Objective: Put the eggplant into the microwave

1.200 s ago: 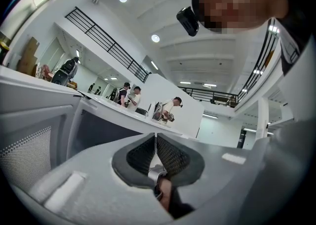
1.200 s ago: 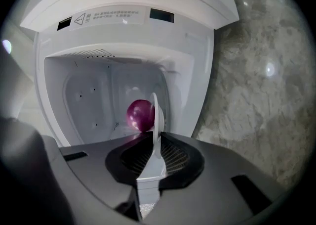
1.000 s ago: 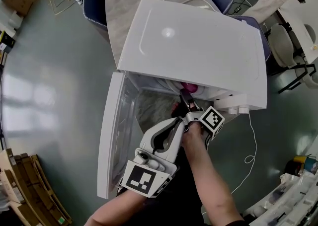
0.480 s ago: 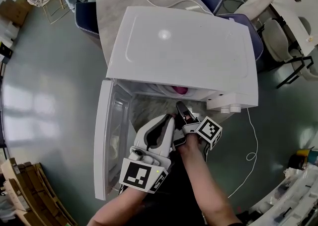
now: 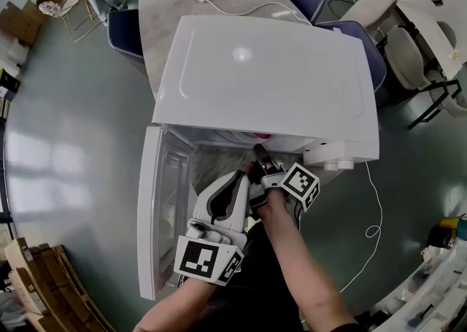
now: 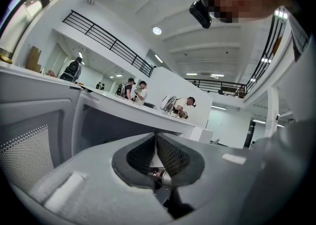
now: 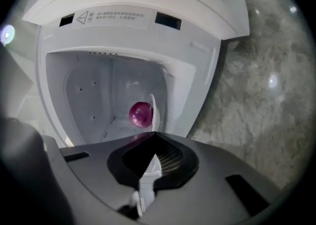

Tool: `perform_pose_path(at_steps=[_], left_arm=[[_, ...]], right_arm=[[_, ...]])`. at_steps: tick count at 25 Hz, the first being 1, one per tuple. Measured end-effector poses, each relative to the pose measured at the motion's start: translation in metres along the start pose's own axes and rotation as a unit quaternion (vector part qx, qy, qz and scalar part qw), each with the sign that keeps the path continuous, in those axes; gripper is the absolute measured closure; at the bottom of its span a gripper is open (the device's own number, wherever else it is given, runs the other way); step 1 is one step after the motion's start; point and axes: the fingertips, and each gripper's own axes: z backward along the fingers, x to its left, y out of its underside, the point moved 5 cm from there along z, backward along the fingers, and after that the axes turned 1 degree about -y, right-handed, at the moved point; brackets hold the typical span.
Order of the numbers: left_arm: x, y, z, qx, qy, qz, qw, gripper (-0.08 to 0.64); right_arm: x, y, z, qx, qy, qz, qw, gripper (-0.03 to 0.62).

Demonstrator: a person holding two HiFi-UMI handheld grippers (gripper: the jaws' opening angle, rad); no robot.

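**Head view.** A white box-shaped microwave [image 5: 270, 82] stands on a grey marbled table [image 5: 175, 2]. Its white door [image 5: 164, 206] is swung fully open to the left. Both tools are level with the opening. The left gripper [image 5: 246, 171] lies just beside the door's inner face, and the right gripper [image 5: 257, 149] points at the mouth of the cavity. Only a thin purple sliver of the eggplant [image 5: 260, 135] shows under the top's front edge.

**Left gripper view.** The left gripper [image 6: 156, 136] has its jaws pressed together with nothing between them. The door's perforated window [image 6: 24, 162] fills the left margin.

**Right gripper view.** The right gripper [image 7: 154, 133] also has its jaws pressed together and carries nothing. Beyond its tips the rounded, glossy purple eggplant [image 7: 139, 114] rests on the floor of the white cavity [image 7: 89, 90], well apart from the jaws. The marbled tabletop [image 7: 247, 95] lies to the right.

**Step in hand.** The eggplant sits free inside the microwave, so placement appears complete and the step is judged to be the retreat after release.

**Next move.** Both grippers should be drawn straight back out of the opening without touching the eggplant. If the door is to be shut, the left gripper is nearer it and would need to get behind its outer face to swing it closed.
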Motion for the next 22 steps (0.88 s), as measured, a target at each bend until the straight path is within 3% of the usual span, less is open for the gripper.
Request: perform_pose_path(at_steps=[12,22], left_arm=[[-0.001,-0.005,0.002,0.009,-0.004,0.008,0.9999,0.537],[-0.023,-0.027,0.012,0.041,0.006,0.011,0.9991,0.537]], right_arm=[[0.016,-0.003,-0.011,0.024,-0.002,0.037,0.999,0.589],[0.064,0.020,0.049,0.055,-0.023,0.065,0.996,0.589]])
